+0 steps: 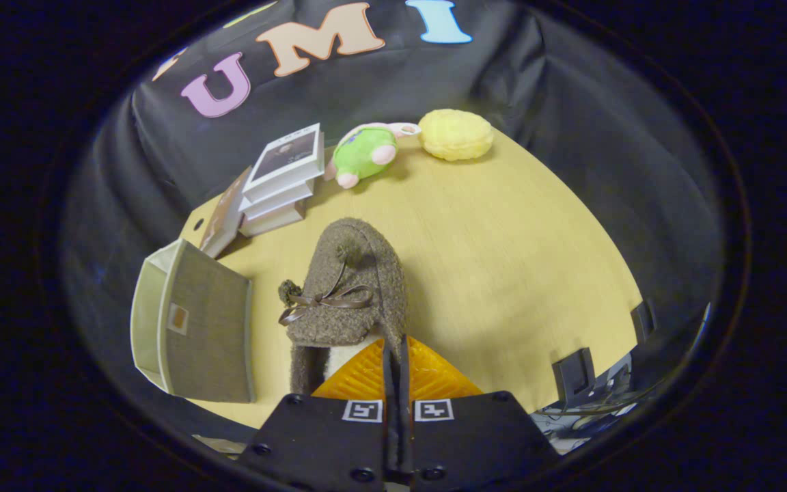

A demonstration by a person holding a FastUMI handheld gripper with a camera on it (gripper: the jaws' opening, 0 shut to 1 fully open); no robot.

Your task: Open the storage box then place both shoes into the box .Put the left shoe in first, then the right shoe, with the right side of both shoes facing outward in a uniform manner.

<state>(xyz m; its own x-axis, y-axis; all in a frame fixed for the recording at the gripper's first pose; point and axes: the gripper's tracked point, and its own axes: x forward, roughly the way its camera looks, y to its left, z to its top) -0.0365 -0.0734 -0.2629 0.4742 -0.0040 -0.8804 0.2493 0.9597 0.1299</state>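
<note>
Here, in the gripper view, the gripper [395, 369] has its two fingers pressed almost together on a thin edge of a shoe [349, 294], seemingly the rim of its opening; only a narrow slit shows between them. The shoe is a brown fuzzy slipper with a ribbon bow and small pompoms, toe pointing away from the fingers, and it seems to hang lifted over the table [503, 239] rather than resting on it, though contact under it is hidden. To the left of the shoe, near but apart from it, stands the box [192, 321], a grey fabric one with pale inner walls; its opening faces left and away, so what it holds inside cannot be seen. Whether a lid has come off I cannot tell.

I judge the step in hand to be carrying a shoe toward the box. Which shoe it is, left or right, I cannot say for sure from this angle. The next move calls for swinging the shoe left around the box wall to its opening, turning it so the right side faces outward, then lowering it in before the fingers part.

Counted: one shoe, one box, one gripper. Beyond the shoe lie three stacked books [283, 181], one more book leaning beside them, one green plush toy [365, 154], and one yellow cushion-like thing [456, 134].
</note>
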